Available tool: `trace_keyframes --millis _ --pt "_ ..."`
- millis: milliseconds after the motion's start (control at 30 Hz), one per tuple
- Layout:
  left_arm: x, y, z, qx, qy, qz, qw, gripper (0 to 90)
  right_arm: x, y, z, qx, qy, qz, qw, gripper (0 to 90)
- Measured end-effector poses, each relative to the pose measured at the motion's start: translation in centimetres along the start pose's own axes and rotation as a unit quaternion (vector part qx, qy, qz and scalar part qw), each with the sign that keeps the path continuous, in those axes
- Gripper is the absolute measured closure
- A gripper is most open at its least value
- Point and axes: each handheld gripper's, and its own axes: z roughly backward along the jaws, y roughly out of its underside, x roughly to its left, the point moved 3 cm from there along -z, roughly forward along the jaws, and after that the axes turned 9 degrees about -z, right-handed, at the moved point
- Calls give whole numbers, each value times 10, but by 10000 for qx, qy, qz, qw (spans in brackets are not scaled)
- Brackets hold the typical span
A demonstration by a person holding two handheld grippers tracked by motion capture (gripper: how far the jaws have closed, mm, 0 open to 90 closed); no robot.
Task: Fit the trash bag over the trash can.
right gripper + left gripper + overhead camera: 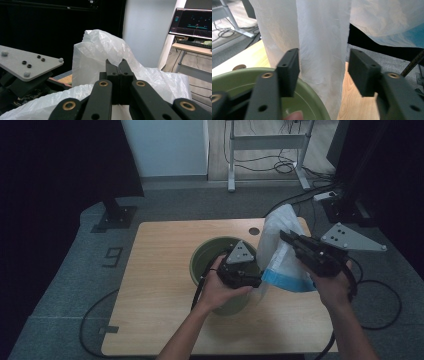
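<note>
Right gripper (pixel 288 236), right of centre in the high view, has its jaws clamped on the upper edge of the white plastic bag (pixel 280 247), holding it hanging above the table (pixel 160 270) beside the green bucket (pixel 202 256). Left gripper (pixel 322 72) stands spread either side of a hanging fold (not yet pinching it) — just over the bucket's rim. Risks, as I judge them: thin film slipping or tearing under a sideways pull — or the left jaws closing on air.

Wood table (pixel 150 285) w/ bin (pixel 200 257) (green).
</note>
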Motion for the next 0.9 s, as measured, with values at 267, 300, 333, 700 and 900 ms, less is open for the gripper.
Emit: trace_keyframes --millis 267,300,333,700,900 --pt "2 -2 -4 108 164 122 9997 699 0 -1 3 -38 4 -2 10000 888" --pt "2 -3 -4 117 197 145 9996 720 0 -1 3 -44 5 -1 10000 888" --pt "3 -3 -4 127 230 150 9995 745 0 -1 3 -51 4 6 10000 888" --pt "15 -15 10 -118 17 359 9993 900 1 -8 15 -229 21 34 9997 888" --pt "20 -21 20 -219 -120 326 9992 900 3 -12 18 -290 1 72 9996 889"
